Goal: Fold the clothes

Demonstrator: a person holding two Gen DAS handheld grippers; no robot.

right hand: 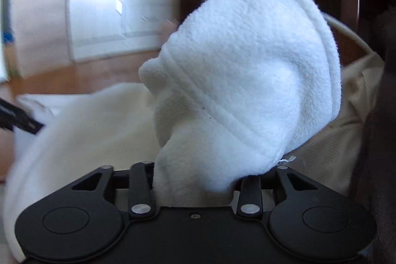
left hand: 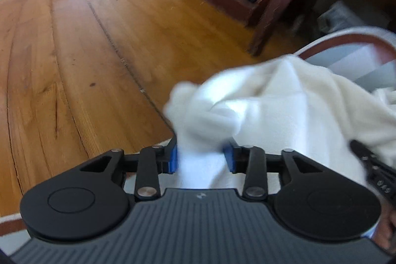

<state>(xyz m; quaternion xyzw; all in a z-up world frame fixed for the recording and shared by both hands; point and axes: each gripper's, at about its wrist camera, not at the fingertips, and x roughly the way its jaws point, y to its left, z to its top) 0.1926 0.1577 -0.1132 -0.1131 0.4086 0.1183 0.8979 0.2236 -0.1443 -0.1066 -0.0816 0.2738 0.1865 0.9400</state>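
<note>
No writing is readable anywhere. The left gripper (left hand: pixel 201 157) pinches a bunch of the white fleece garment (left hand: pixel 284 103), which trails off toward 2 o'clock, blurred. The right gripper (right hand: pixel 195 180) clamps the same fleece; its fingertips are buried, the bulge rising toward 1 o'clock.
</note>
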